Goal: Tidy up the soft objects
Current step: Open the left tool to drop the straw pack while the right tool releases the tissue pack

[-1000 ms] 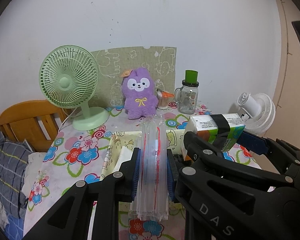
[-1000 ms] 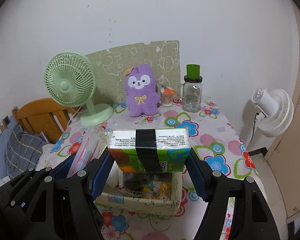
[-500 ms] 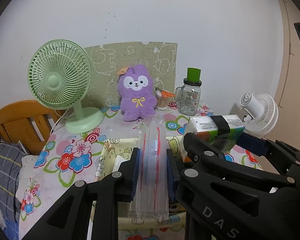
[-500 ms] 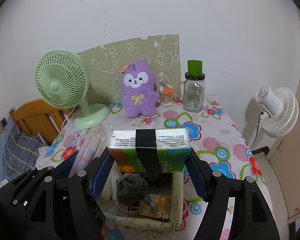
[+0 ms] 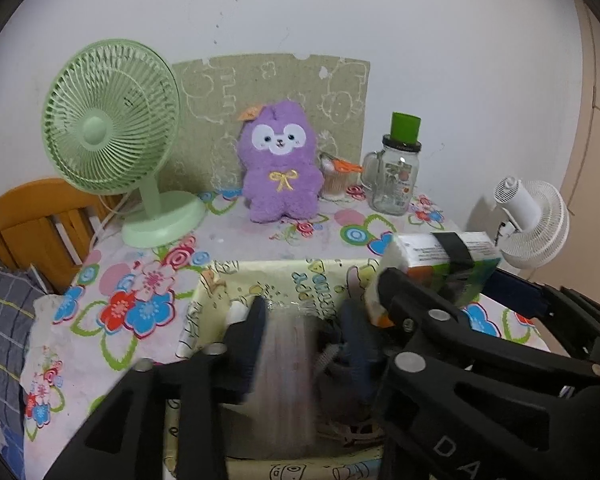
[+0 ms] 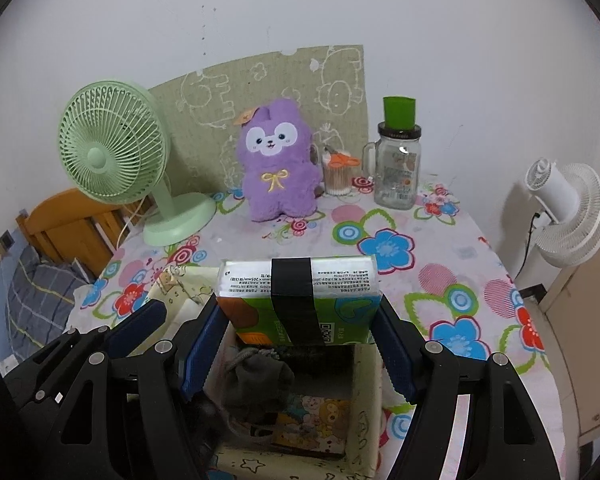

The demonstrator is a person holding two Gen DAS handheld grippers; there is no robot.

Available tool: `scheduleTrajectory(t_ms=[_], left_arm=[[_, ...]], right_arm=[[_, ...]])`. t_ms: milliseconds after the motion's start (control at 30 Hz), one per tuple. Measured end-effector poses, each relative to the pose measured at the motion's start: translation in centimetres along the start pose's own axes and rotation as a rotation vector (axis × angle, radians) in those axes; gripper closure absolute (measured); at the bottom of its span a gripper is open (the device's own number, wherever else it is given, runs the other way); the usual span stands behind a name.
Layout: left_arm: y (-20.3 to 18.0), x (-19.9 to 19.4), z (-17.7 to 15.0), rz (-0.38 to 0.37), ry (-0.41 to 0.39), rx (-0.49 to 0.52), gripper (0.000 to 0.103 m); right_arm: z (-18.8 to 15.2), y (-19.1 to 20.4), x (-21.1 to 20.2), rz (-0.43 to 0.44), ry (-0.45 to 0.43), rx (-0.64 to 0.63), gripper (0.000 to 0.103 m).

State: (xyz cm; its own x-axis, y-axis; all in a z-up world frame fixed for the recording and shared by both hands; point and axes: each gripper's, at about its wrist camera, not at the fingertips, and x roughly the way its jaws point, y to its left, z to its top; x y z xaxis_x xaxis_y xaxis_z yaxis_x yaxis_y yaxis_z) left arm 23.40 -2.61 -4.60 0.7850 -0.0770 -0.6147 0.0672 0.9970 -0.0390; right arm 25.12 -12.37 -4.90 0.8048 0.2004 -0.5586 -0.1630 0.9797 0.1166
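The clear plastic pack (image 5: 288, 376), a second ago clamped upright in the left tool (image 5: 304, 332), now shows as a blur between its opening pads, over the open fabric bin (image 5: 268, 276). The right tool (image 6: 298, 328) still clenches the green tissue pack (image 6: 300, 296), now lower over the same bin on the floral surface (image 6: 440, 248).

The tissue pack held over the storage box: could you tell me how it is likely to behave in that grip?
The tissue pack likely squashes rather than slips: soft wrapper, right gripper squeezing its ends. Probably light; it stays level over the storage box.
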Motion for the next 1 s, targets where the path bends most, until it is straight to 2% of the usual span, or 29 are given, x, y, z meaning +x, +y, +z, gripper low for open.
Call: scheduleTrajectory(t_ms=[67,300,567,667,733,1000], left_arm=[[0.2,0.1,-0.1,0.019,0.005,0.003,0.032],[0.9,0.6,-0.7,0.037,0.031,0.008,0.027],[1.1,0.5,-1.2,0.022,0.042,0.007,0.022],[1.2,0.2,-1.3,0.022,0.035,0.010,0.020],[1.1,0.0,-1.4,0.023,0.030,0.012,0.018],[0.9,-1.1,-1.9,0.036,0.020,0.021,0.013]], right_arm=[[-0.1,0.2,0.3,0.003,0.007,-0.006,0.028],[-0.7,0.9,1.3,0.010,0.029,-0.027,0.028],[-1.2,1.2,1.7,0.046,0.046,-0.026,0.027],[-1.3,1.3,1.4,0.054,0.039,-0.033,0.024],[-1.4,1.5,1.2,0.050,0.035,-0.035,0.015],[-2.0,1.5,0.2,0.045,0.026,-0.039,0.012]])
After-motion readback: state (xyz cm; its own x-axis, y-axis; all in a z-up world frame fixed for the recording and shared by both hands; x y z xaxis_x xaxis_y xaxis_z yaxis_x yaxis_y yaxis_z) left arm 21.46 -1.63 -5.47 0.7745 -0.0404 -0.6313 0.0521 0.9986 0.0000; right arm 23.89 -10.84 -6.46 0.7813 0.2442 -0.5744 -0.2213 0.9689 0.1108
